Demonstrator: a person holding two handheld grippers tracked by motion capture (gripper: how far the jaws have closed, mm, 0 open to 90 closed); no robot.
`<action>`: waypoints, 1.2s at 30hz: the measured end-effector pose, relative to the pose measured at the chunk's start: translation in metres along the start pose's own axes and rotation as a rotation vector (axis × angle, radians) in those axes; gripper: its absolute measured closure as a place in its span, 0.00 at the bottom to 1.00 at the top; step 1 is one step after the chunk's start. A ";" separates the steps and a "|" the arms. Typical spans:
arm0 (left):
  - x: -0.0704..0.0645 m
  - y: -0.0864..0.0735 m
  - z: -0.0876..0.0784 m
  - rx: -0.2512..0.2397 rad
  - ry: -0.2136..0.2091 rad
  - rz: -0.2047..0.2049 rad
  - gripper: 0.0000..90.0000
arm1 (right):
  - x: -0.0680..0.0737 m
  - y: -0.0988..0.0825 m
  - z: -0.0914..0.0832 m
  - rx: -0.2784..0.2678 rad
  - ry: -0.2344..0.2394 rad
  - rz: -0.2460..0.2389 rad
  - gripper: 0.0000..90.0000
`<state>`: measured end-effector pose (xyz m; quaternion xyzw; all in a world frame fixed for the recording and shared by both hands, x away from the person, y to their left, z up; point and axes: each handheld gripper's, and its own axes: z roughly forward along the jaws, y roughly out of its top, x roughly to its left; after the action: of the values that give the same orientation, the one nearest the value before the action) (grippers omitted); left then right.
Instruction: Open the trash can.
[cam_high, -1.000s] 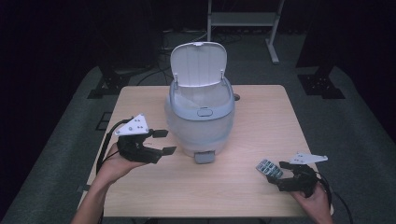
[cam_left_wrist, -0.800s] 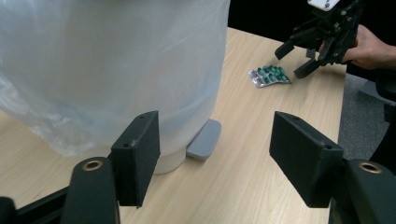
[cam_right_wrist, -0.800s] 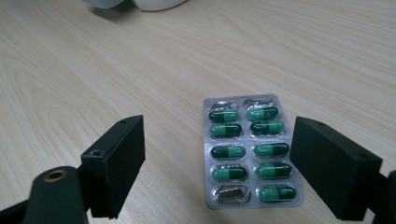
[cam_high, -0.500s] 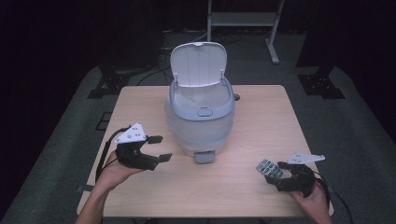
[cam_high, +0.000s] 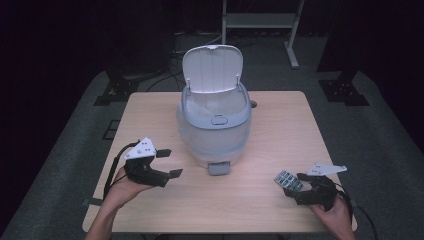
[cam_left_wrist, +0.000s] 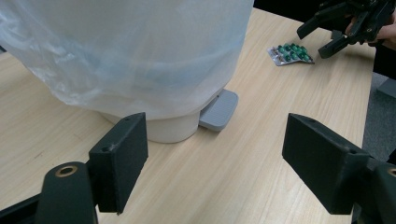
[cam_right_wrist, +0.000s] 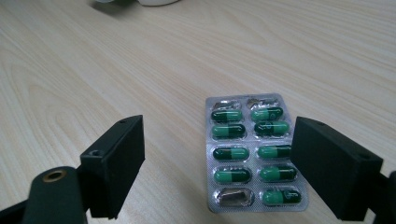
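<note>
A white pedal bin (cam_high: 214, 130) stands mid-table with its lid (cam_high: 212, 67) up and a clear bag lining it. Its grey pedal (cam_high: 218, 168) faces the person. My left gripper (cam_high: 170, 163) hovers low at the bin's left front, open; its jaws have just been opening and nothing lies between them. In the left gripper view the bagged bin (cam_left_wrist: 140, 56) and pedal (cam_left_wrist: 218, 109) sit just ahead of the left gripper (cam_left_wrist: 215, 158). A blister pack of green capsules (cam_high: 288, 180) lies flat at the front right. My right gripper (cam_right_wrist: 219, 140) stands open around the blister pack (cam_right_wrist: 252, 154), not pressing it.
The wooden table (cam_high: 150, 120) has bare room left of the bin and between the two hands. Across the table in the left gripper view are the blister pack (cam_left_wrist: 290, 52) and the right gripper (cam_left_wrist: 327, 35). Dark floor and a metal stand (cam_high: 260, 20) lie behind.
My left gripper has sunk toward the table near the bin's front left, and its jaws stand wider apart. The right gripper and the blister pack have stayed put.
</note>
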<state>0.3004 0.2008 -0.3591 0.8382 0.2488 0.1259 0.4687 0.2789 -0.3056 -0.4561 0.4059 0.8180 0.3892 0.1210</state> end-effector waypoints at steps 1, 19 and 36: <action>0.000 -0.001 0.001 0.004 0.001 -0.001 0.24 | 0.000 0.000 0.000 0.001 0.000 0.000 0.18; 0.003 -0.025 0.009 0.031 0.031 -0.015 0.21 | 0.000 0.004 0.006 0.048 -0.023 -0.042 0.18; 0.000 -0.040 0.015 0.027 0.018 -0.017 0.19 | -0.011 0.008 0.017 0.107 -0.047 -0.053 0.18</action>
<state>0.2952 0.2074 -0.4005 0.8411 0.2620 0.1261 0.4561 0.2993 -0.3015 -0.4632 0.3989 0.8451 0.3319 0.1284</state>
